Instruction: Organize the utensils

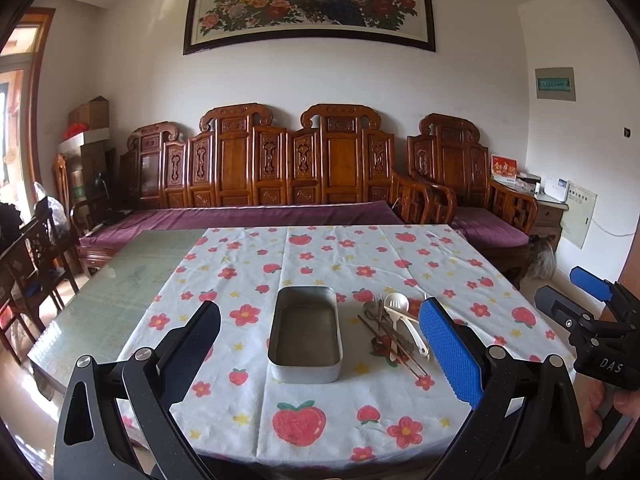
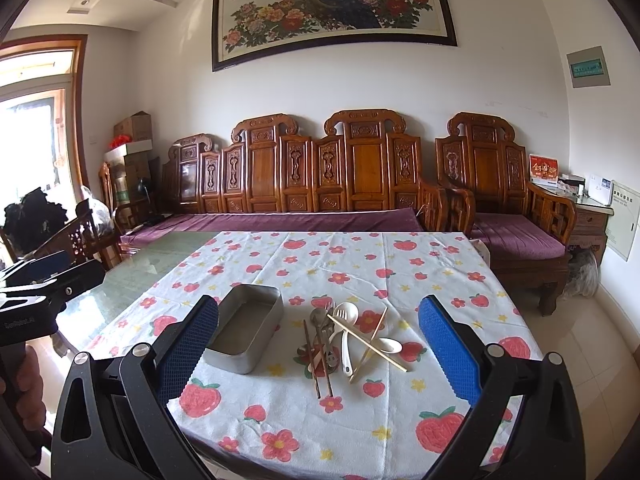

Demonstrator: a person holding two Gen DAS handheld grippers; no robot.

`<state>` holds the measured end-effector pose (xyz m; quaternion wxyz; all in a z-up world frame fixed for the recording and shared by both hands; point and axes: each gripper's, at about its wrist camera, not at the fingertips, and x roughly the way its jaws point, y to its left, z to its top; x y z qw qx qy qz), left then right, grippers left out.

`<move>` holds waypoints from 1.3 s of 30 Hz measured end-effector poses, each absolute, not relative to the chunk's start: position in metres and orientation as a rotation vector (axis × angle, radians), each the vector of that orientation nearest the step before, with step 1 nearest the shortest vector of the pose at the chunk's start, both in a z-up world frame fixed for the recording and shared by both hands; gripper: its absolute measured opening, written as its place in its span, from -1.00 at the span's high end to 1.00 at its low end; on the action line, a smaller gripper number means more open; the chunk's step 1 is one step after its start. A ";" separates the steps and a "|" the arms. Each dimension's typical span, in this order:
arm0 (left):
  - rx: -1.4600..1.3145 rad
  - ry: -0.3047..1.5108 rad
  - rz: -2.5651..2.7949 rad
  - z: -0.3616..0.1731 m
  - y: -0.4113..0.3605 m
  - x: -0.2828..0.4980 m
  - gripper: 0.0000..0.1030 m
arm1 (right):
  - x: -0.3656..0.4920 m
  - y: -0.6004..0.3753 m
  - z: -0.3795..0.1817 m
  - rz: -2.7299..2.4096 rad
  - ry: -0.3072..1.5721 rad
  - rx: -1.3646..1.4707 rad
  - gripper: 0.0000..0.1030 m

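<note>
Both claws stand released: my left gripper (image 1: 320, 344) and right gripper (image 2: 318, 340) each show fingers spread wide, nothing between them, hovering short of the table's near edge.

Finding one: the metal tin (image 1: 305, 334) sits empty on the strawberry tablecloth (image 1: 304, 428), long side running away from me. I judge it the intended receptacle; its open top and low walls suit dropping items lengthwise.

Finding two: the utensils lie in a crossed heap (image 2: 344, 340) just beside the tin, on its right. Pale chopsticks (image 2: 368, 344) lie over a white spoon (image 2: 346, 320); dark chopsticks (image 2: 318, 364) and a metal spoon (image 2: 320, 316) sit nearer the tin. No item is in the tin, so sorting is not yet begun.

Finding three, clearances: the right gripper faces the heap squarely, hence the natural picker. The top chopsticks should go first; pulling lower pieces risks scattering the rest. Cloth around heap and tin is bare, giving room to approach from the near side. The left half of the glass tabletop (image 1: 120, 280) is uncovered and likely slippery.
</note>
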<state>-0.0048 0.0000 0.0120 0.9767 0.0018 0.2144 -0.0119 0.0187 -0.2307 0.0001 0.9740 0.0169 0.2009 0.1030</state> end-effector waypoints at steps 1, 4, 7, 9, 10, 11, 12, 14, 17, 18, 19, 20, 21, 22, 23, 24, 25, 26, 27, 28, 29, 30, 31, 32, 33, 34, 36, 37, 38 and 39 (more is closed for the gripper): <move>0.004 0.432 -0.024 0.012 0.000 -0.005 -0.87 | 0.019 -0.231 0.000 0.207 0.405 0.034 -0.95; 0.004 0.430 -0.025 0.010 0.000 -0.006 -0.87 | 0.018 -0.230 0.000 0.208 0.405 0.033 -0.95; 0.005 0.430 -0.026 0.010 0.000 -0.005 -0.87 | 0.018 -0.231 0.001 0.209 0.405 0.034 -0.95; 0.005 0.430 -0.024 0.010 0.000 -0.005 -0.87 | 0.018 -0.232 0.000 0.208 0.404 0.034 -0.95; 0.004 0.429 -0.026 0.010 0.000 -0.006 -0.87 | 0.018 -0.233 -0.001 0.209 0.403 0.035 -0.95; 0.003 0.430 -0.027 0.010 0.000 -0.005 -0.87 | 0.018 -0.235 -0.001 0.208 0.403 0.034 -0.95; 0.004 0.430 -0.026 0.009 0.001 -0.005 -0.87 | 0.018 -0.236 -0.002 0.208 0.404 0.035 -0.95; 0.004 0.430 -0.026 0.009 0.001 -0.005 -0.87 | 0.019 -0.239 -0.004 0.208 0.404 0.035 -0.95; 0.004 0.430 -0.026 0.009 0.000 -0.005 -0.87 | 0.019 -0.243 -0.006 0.208 0.402 0.035 -0.95; 0.005 0.429 -0.026 0.009 0.000 -0.005 -0.87 | 0.017 -0.228 0.004 0.209 0.402 0.035 -0.95; 0.004 0.429 -0.026 0.008 0.001 -0.005 -0.87 | 0.016 -0.227 0.005 0.208 0.402 0.035 -0.95; 0.004 0.429 -0.027 0.008 0.001 -0.005 -0.87 | 0.017 -0.229 0.003 0.209 0.401 0.035 -0.95; 0.005 0.428 -0.027 0.007 0.001 -0.005 -0.87 | 0.016 -0.228 0.005 0.209 0.402 0.035 -0.95; 0.005 0.427 -0.027 0.006 0.001 -0.005 -0.87 | 0.016 -0.227 0.005 0.209 0.402 0.033 -0.95; 0.005 0.427 -0.027 0.006 0.002 -0.004 -0.87 | 0.016 -0.229 0.004 0.209 0.401 0.035 -0.95; 0.004 0.427 -0.028 0.006 0.002 -0.004 -0.87 | 0.016 -0.229 0.004 0.209 0.401 0.035 -0.95; 0.005 0.426 -0.028 0.006 0.001 -0.005 -0.87 | 0.016 -0.228 0.005 0.209 0.401 0.036 -0.95; 0.005 0.426 -0.028 0.006 0.001 -0.005 -0.87 | 0.017 -0.230 0.003 0.209 0.401 0.036 -0.95; 0.005 0.425 -0.027 0.007 0.001 -0.006 -0.87 | 0.016 -0.229 0.004 0.209 0.401 0.035 -0.95; 0.005 0.424 -0.027 0.007 0.000 -0.007 -0.87 | 0.016 -0.231 0.003 0.209 0.400 0.035 -0.95; 0.005 0.425 -0.027 0.007 0.000 -0.007 -0.87 | 0.016 -0.230 0.004 0.209 0.401 0.036 -0.95; 0.005 0.425 -0.028 0.007 0.000 -0.007 -0.87 | 0.016 -0.230 0.004 0.209 0.401 0.036 -0.95; 0.006 0.424 -0.028 0.009 -0.001 -0.008 -0.87 | 0.016 -0.229 0.004 0.210 0.401 0.036 -0.95; 0.007 0.423 -0.028 0.009 -0.002 -0.008 -0.87 | 0.016 -0.230 0.004 0.210 0.401 0.036 -0.95; 0.007 0.423 -0.029 0.009 -0.002 -0.008 -0.87 | 0.016 -0.231 0.003 0.209 0.400 0.036 -0.95; 0.008 0.422 -0.029 0.011 -0.003 -0.008 -0.87 | 0.016 -0.231 0.003 0.209 0.400 0.036 -0.95; 0.008 0.422 -0.030 0.012 -0.003 -0.009 -0.87 | 0.016 -0.231 0.003 0.209 0.400 0.037 -0.95; 0.008 0.421 -0.031 0.013 -0.003 -0.010 -0.87 | 0.015 -0.229 0.005 0.209 0.400 0.036 -0.95; 0.008 0.421 -0.031 0.013 -0.003 -0.010 -0.87 | 0.015 -0.229 0.005 0.209 0.399 0.035 -0.95; 0.008 0.420 -0.031 0.014 -0.004 -0.010 -0.87 | 0.015 -0.230 0.005 0.210 0.399 0.036 -0.95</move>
